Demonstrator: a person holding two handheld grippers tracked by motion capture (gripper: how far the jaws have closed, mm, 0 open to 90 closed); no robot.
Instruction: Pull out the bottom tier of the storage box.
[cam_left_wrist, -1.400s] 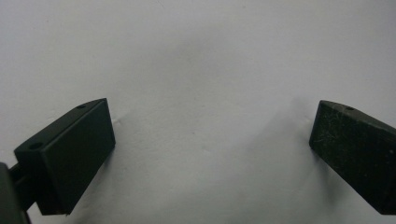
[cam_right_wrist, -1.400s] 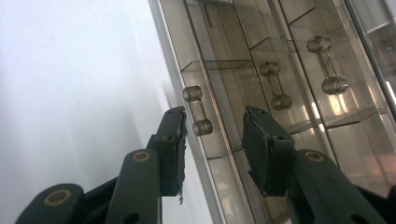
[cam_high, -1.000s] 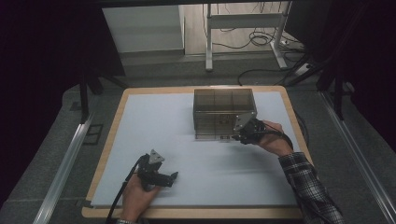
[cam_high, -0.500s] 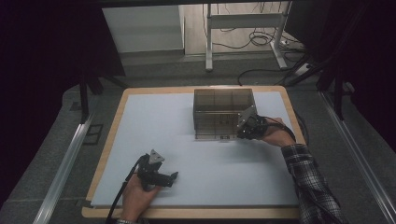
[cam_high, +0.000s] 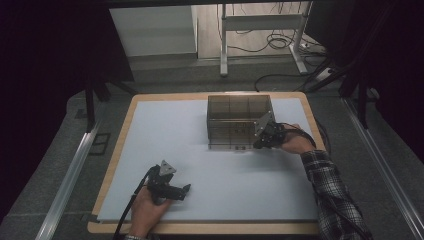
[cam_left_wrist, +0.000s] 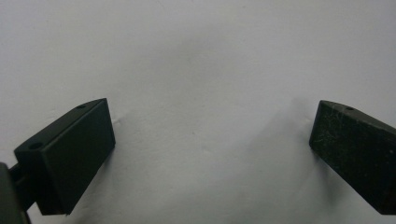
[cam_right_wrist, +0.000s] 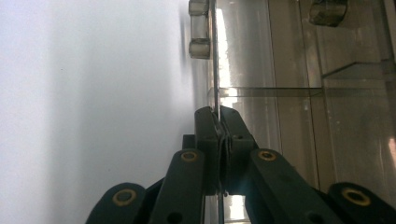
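My right tool (cam_high: 263, 137) is clamped tight on a thin clear wall of the smoky acrylic box (cam_high: 239, 120); in the right gripper view its jaws press together on that panel's edge (cam_right_wrist: 217, 140), one on each side, with no gap left. The box sits toward the far right part of the white tabletop (cam_high: 200, 150), and the right tool meets it at its near right corner. Small clear hinge-like knobs (cam_right_wrist: 199, 28) show on the panel further along from the grip. My left tool (cam_high: 172, 190) rests near the tabletop's front edge, well apart from the box, to its near left. Its jaws (cam_left_wrist: 205, 154) stand wide apart over bare white surface, holding nothing.
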